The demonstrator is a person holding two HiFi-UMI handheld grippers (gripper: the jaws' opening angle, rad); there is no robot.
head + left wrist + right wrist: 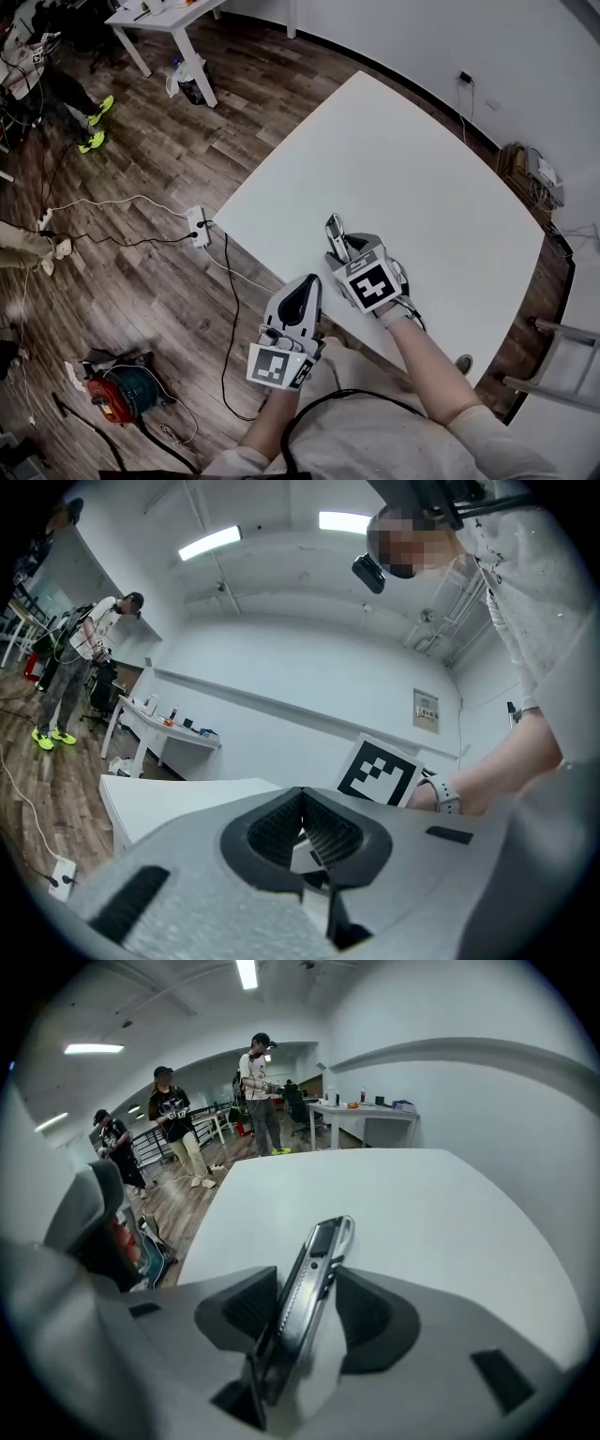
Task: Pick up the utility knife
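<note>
Utility knife (314,1274) setting: we record a wood-plank floor (141,281) under a large white table (422,178). The knife is over the table's near edge, close to the person.
Side table (159,19): smaller and white, it stands on the floor at the far left, well apart from the large table.
Left gripper (302,803): we find its jaws closed tip to tip with nothing between them. It is held off the table's edge, above the floor.
Right gripper (307,1279): it is angled down at the table. Its jaws stand apart astride the knife, with the pads close on both sides. A sliver of gap shows at each pad, so we note no grip.
Knife attitude: silver and black, it stands on its narrow edge and runs lengthwise along the jaws. Its far end reaches past the fingertips toward the table's middle.
Power strip (198,225): white, on the floor just off the table's left corner, with cables attached.
</note>
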